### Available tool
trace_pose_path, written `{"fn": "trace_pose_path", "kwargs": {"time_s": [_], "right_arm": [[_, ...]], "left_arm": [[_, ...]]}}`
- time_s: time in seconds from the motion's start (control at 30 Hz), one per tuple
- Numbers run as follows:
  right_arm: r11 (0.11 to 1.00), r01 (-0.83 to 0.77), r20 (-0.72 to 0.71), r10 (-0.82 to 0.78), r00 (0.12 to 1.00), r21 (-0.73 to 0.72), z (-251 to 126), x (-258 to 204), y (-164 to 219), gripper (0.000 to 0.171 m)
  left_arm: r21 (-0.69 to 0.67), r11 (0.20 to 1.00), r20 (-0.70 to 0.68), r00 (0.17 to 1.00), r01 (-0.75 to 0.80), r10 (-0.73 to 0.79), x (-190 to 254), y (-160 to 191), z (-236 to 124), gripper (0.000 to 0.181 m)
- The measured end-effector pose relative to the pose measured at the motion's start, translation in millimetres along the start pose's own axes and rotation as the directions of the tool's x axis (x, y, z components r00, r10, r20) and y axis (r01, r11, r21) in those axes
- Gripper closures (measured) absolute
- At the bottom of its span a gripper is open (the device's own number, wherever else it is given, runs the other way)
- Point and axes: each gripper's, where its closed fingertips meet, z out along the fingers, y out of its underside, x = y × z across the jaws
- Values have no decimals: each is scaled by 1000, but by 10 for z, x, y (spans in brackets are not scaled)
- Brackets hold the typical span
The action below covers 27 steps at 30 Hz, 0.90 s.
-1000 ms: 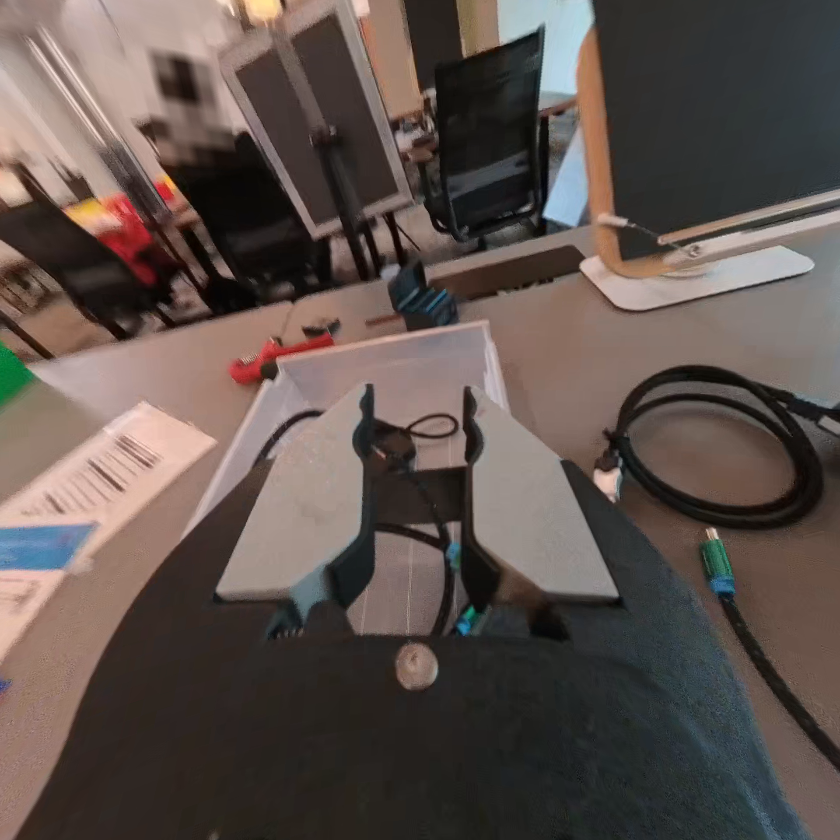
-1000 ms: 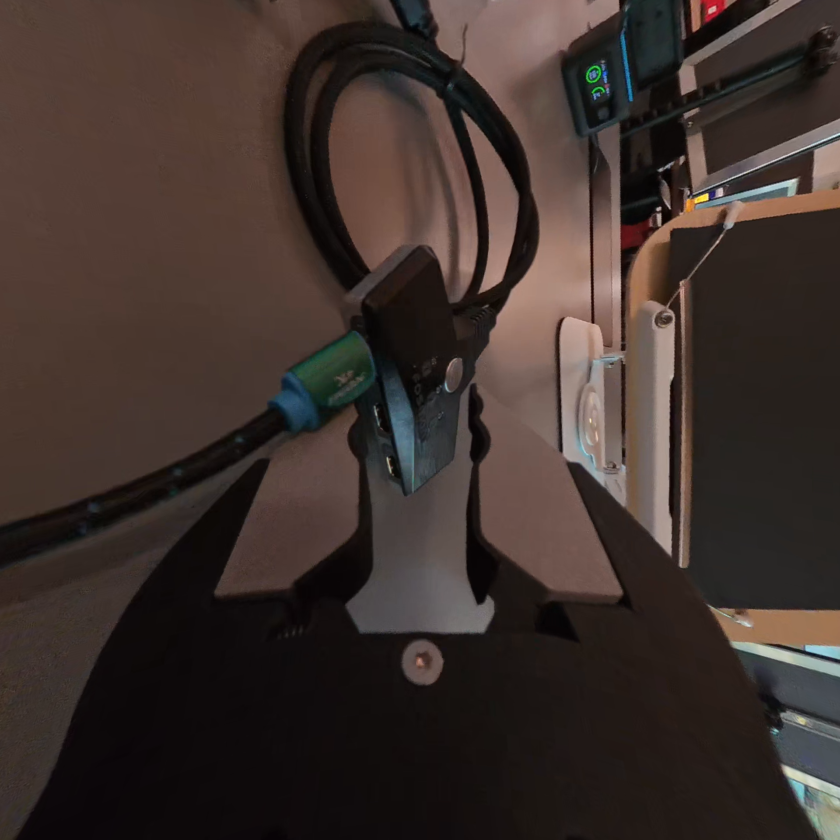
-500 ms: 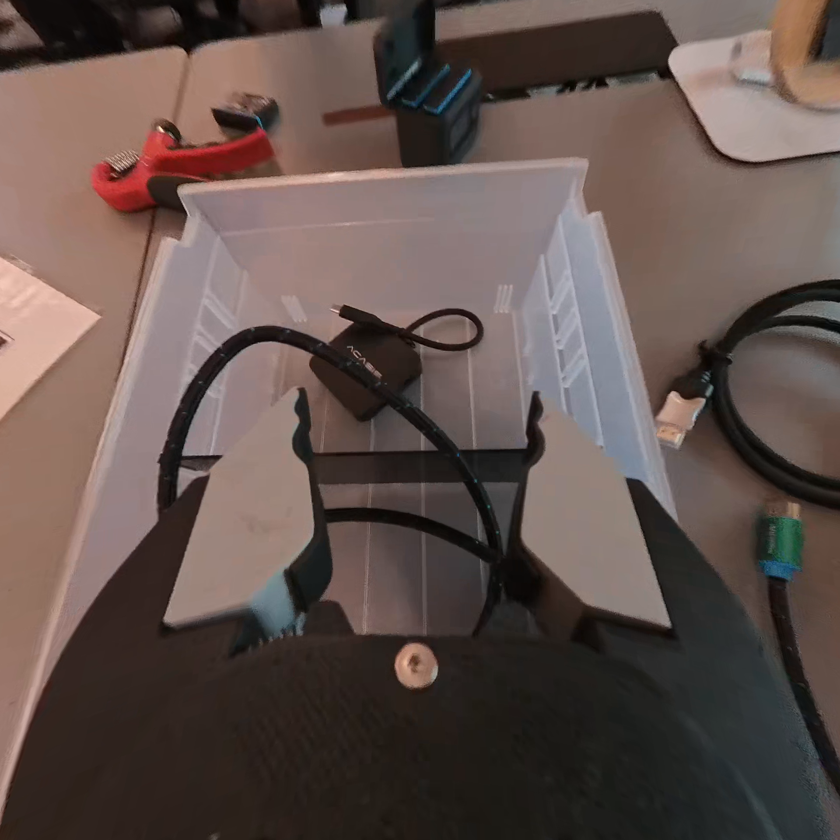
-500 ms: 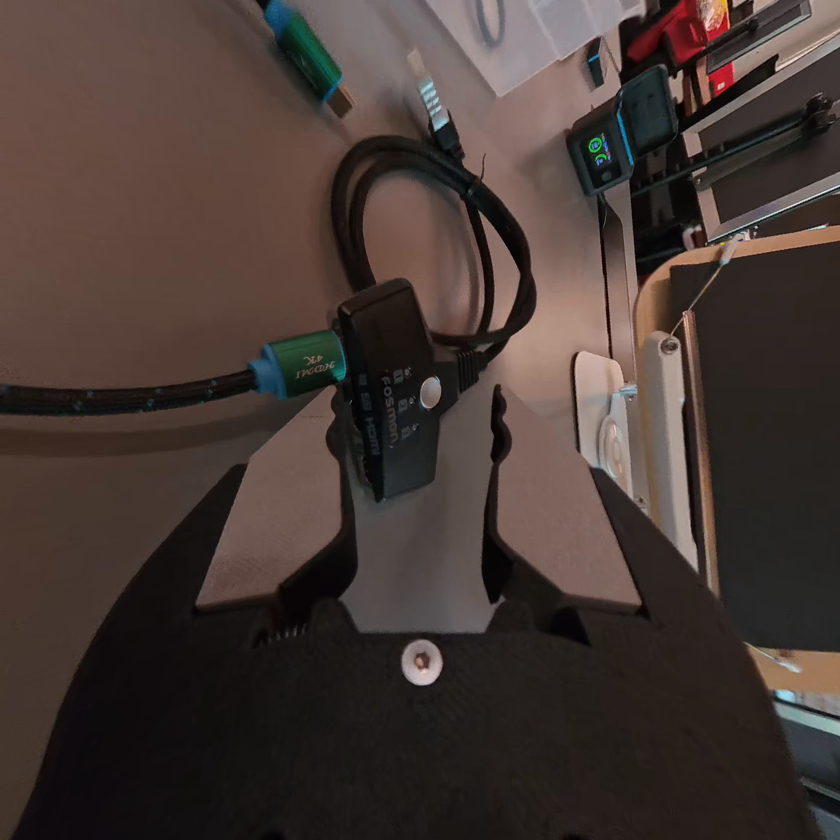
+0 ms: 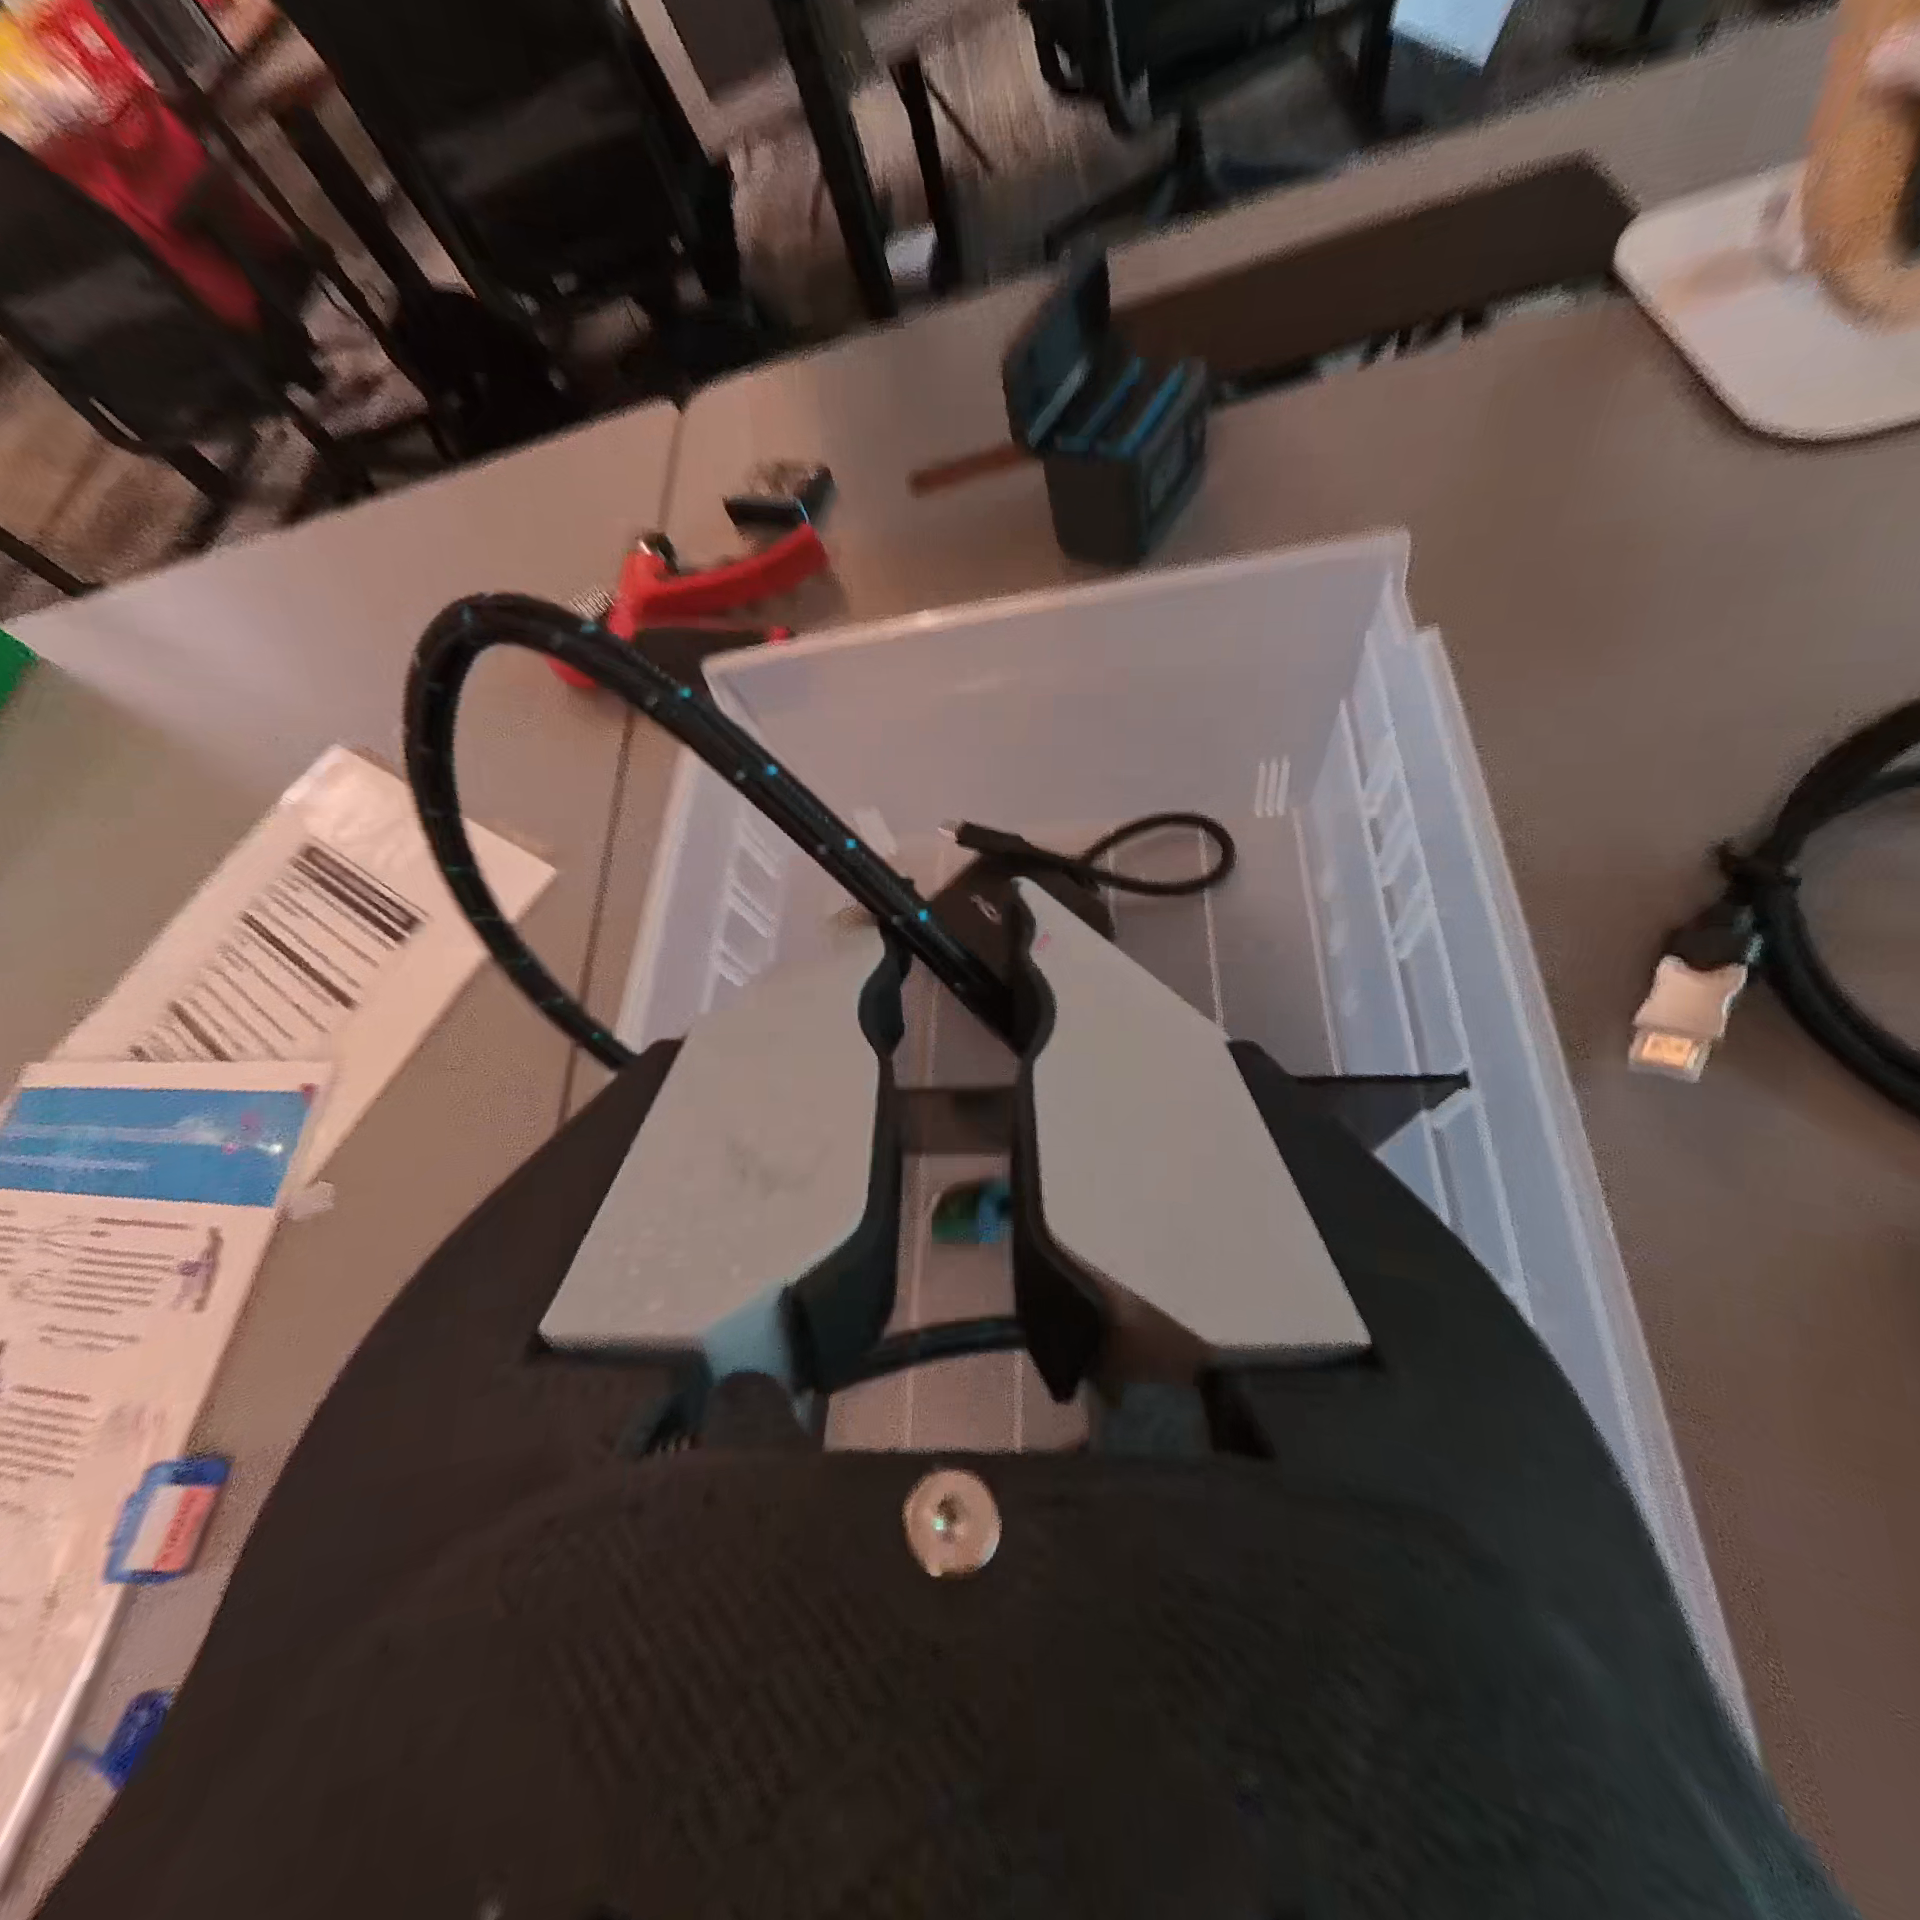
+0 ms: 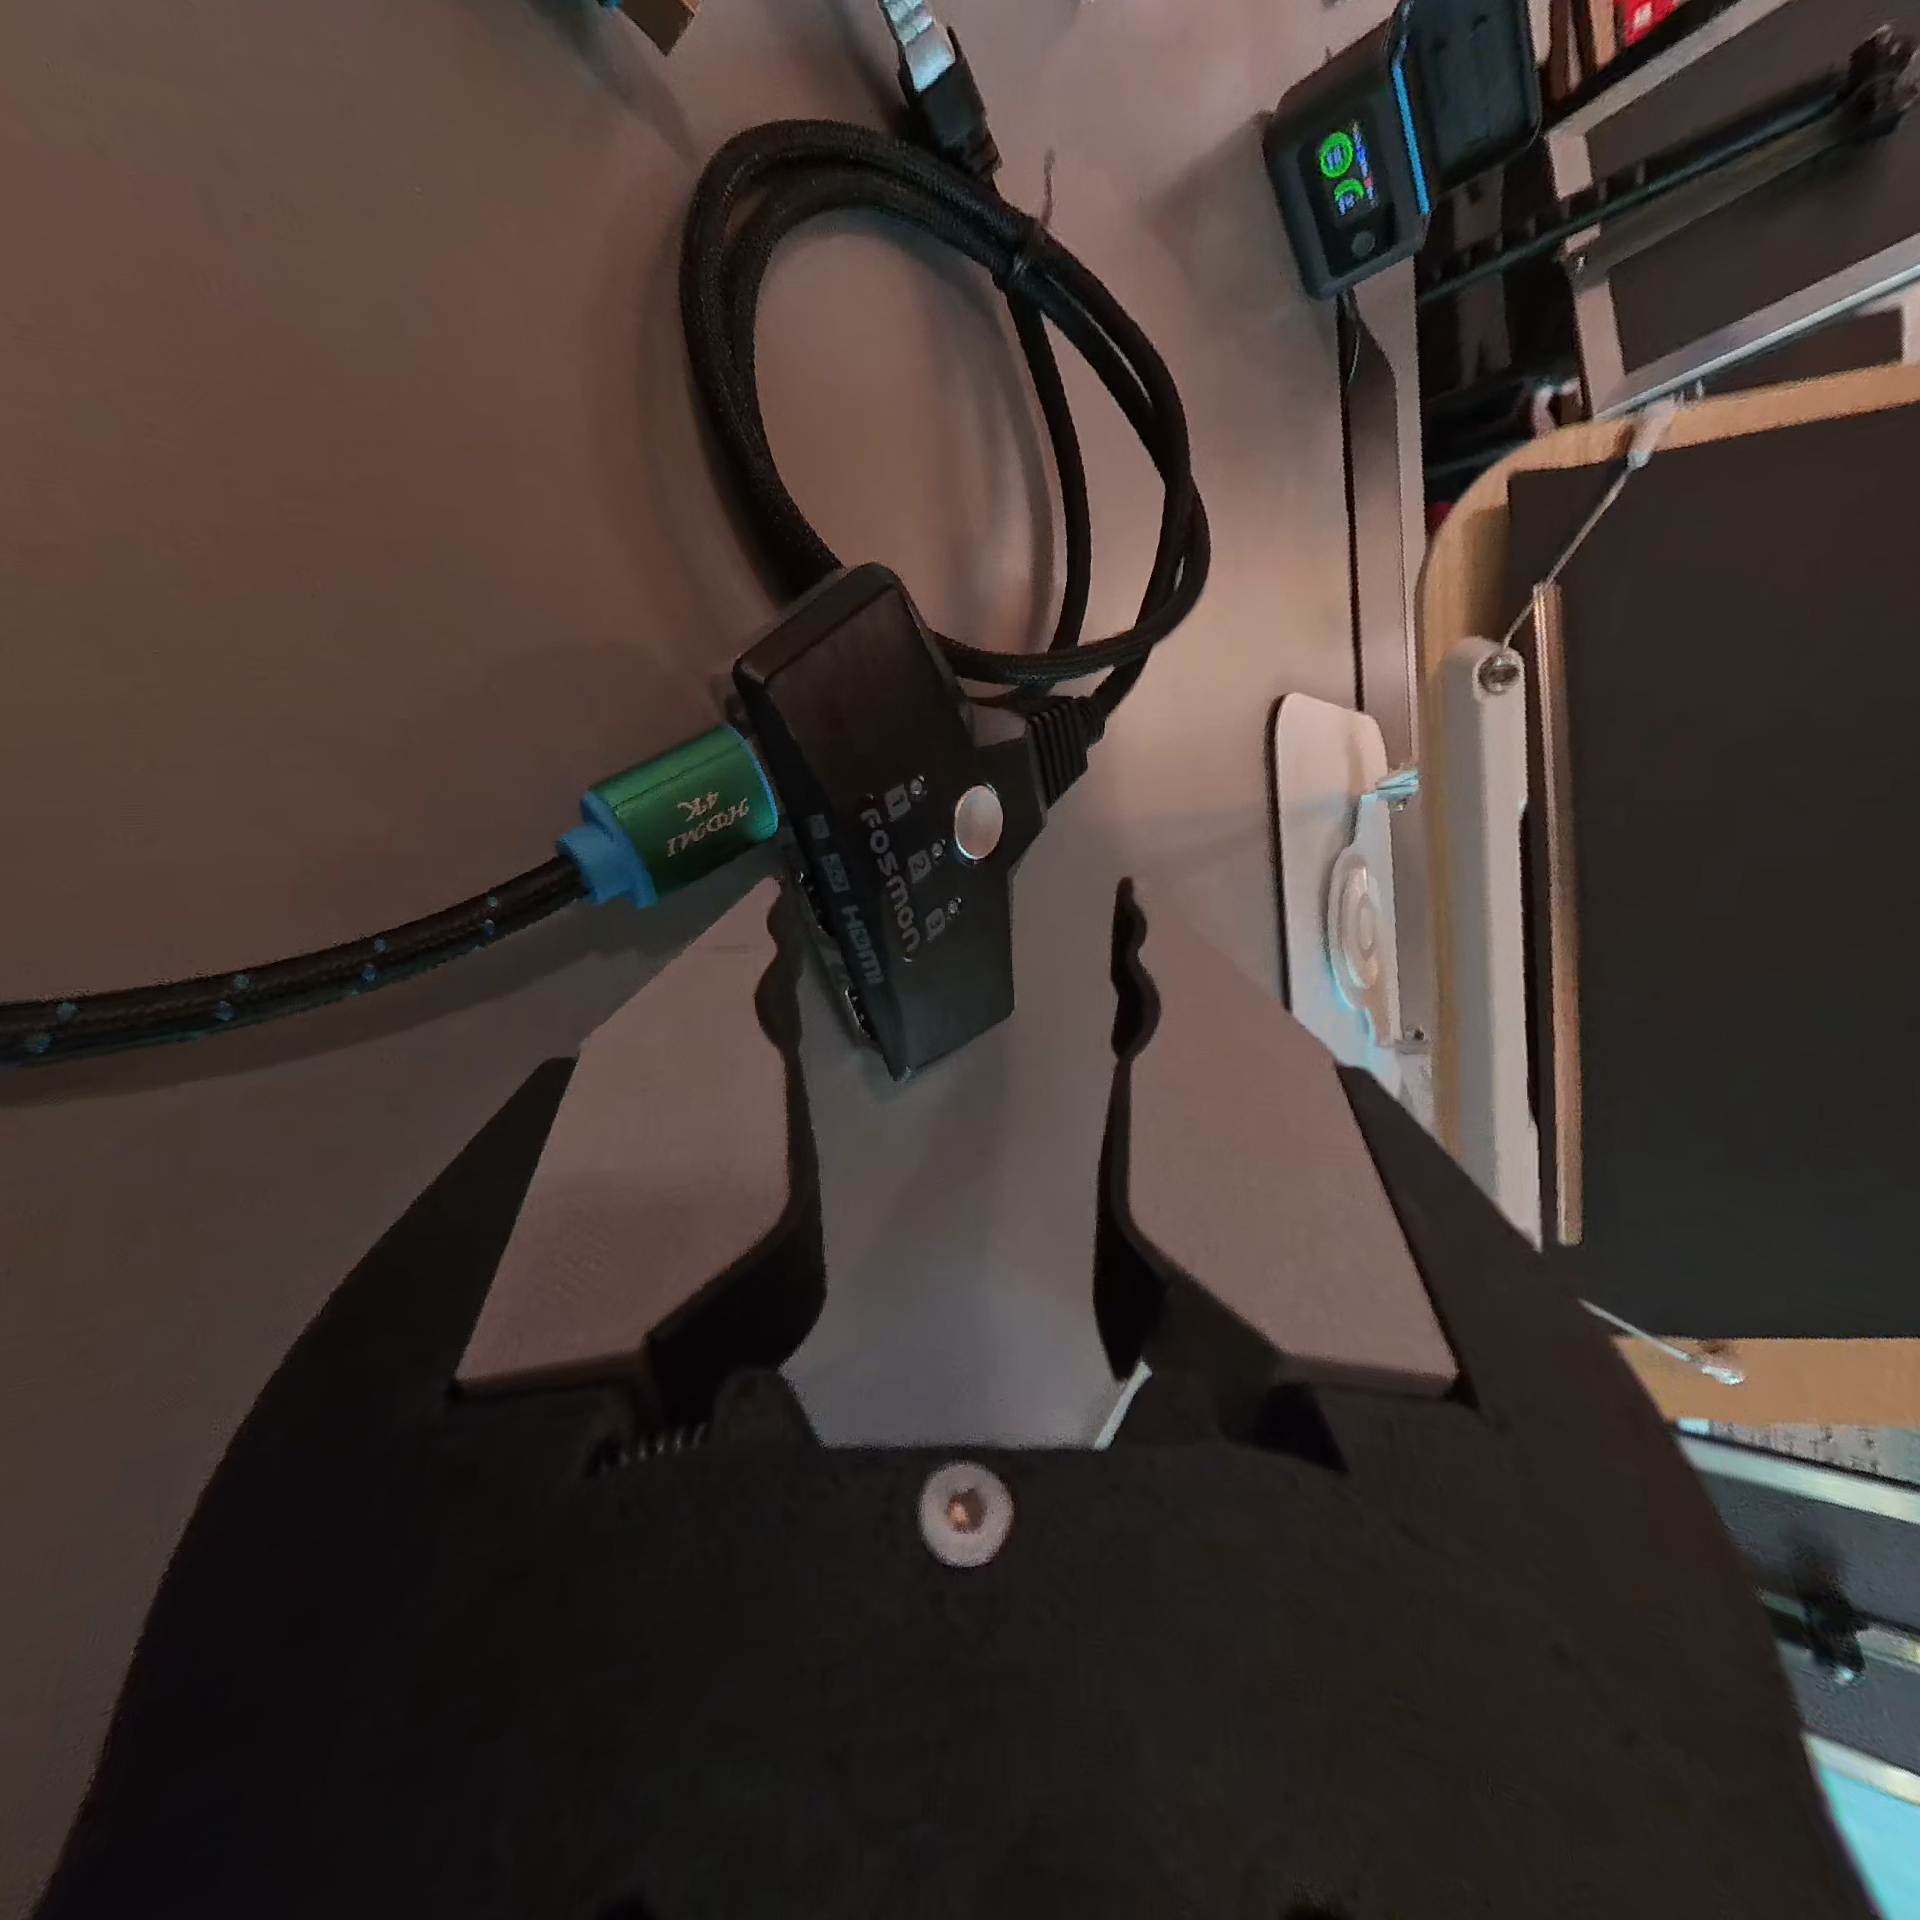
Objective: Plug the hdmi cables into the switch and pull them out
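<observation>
In the left wrist view my left gripper [image 5: 956,997] is shut on a black braided HDMI cable [image 5: 665,717] above a clear plastic bin [image 5: 1382,831]. The cable arcs up and out to the left. Its green-and-blue plug [image 5: 971,1216] shows low between the fingers. In the right wrist view the black HDMI switch [image 6: 894,831] lies on the table with a green HDMI plug [image 6: 675,816] seated in its left side. My right gripper [image 6: 951,925] is open around the switch's near end; its left finger [image 6: 800,1091] is against the switch. A coiled black cable [image 6: 935,416] runs from the switch's far side.
A small black adapter with a short cord [image 5: 1143,852] lies in the bin. A coiled cable's silver plug [image 5: 1683,1018] lies right of the bin. Papers [image 5: 208,1039], a red tool [image 5: 717,592], a black charger case [image 5: 1122,457] and a monitor base [image 6: 1340,883] are around.
My left gripper opened over the bin, then shut on the braided cable and raised it. My right gripper let go of the switch, which now lies on the table.
</observation>
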Motion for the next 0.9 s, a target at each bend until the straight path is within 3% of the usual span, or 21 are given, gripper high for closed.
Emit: {"fn": "trace_pose_path", "kwargs": {"time_s": [0.03, 0.1, 0.2, 0.33, 0.43, 0.53, 0.67, 0.77, 0.9], "right_arm": [[1000, -13, -4, 13, 1000, -14, -1, 26, 39, 117], [1000, -25, 25, 25, 999, -15, -23, 13, 92, 128], [995, -78, 195, 64, 979, 64, -96, -217, 12, 136], [973, -173, 247, 131, 960, 156, -209, -170, -114, 132], [934, -258, 256, 194, 947, 246, -336, -36, -229, 131], [877, -345, 257, 268, 929, 335, -466, 133, -339, 126], [797, -442, 306, 336, 891, 411, -609, 260, -441, 119], [701, -535, 400, 370, 838, 472, -764, 320, -555, 113], [551, -663, 548, 389, 741, 506, -962, 408, -651, 103]], "left_arm": [[43, 999, 11, 1000, 10, -11, -56, -100, -79, 168], [155, 987, 33, 999, 31, -37, -162, -315, -263, 170], [288, 956, 56, 996, 51, -70, -277, -561, -564, 178], [470, 883, 67, 997, 2, -38, -254, -918, -1049, 181], [531, 845, 69, 997, -61, 29, -86, -1108, -1371, 181], [558, 824, -26, 991, -92, 129, 353, -1221, -1586, 181], [600, 771, -135, 923, -215, 361, 1268, -1201, -1725, 181], [607, 670, -40, 826, -426, 562, 1900, -1046, -1613, 180], [574, 435, 138, 606, -694, 783, 2688, -726, -1306, 181]]}}
